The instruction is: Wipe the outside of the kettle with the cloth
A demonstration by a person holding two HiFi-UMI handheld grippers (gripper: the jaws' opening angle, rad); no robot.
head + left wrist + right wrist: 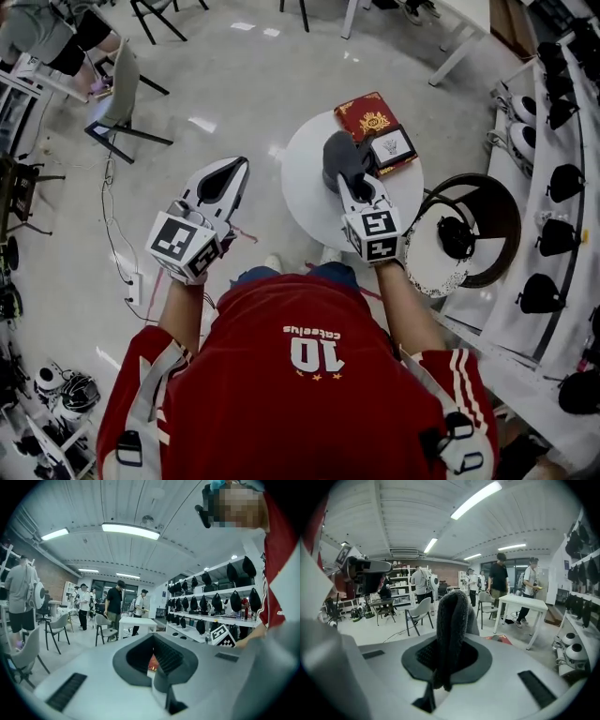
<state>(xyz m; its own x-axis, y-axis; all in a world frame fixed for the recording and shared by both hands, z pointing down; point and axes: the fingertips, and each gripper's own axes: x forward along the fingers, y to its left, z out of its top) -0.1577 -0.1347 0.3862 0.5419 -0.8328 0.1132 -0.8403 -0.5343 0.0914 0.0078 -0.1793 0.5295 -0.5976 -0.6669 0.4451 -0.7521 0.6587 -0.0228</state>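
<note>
My right gripper (351,184) is shut on a dark grey cloth (338,157) and holds it over the round white table (309,192). In the right gripper view the cloth (452,620) stands up in a thick fold between the jaws of that gripper (446,660). My left gripper (236,169) hangs over the floor left of the table, its jaws together with nothing in them. In its own view the left gripper (153,663) shows only a thin slit. I cannot make out a kettle with certainty.
A red box (367,115) and a small framed card (392,147) lie at the table's far side. A black object (457,236) sits in a round stand to the right. Shelves (562,216) with black items run along the right. A chair (120,89) stands far left.
</note>
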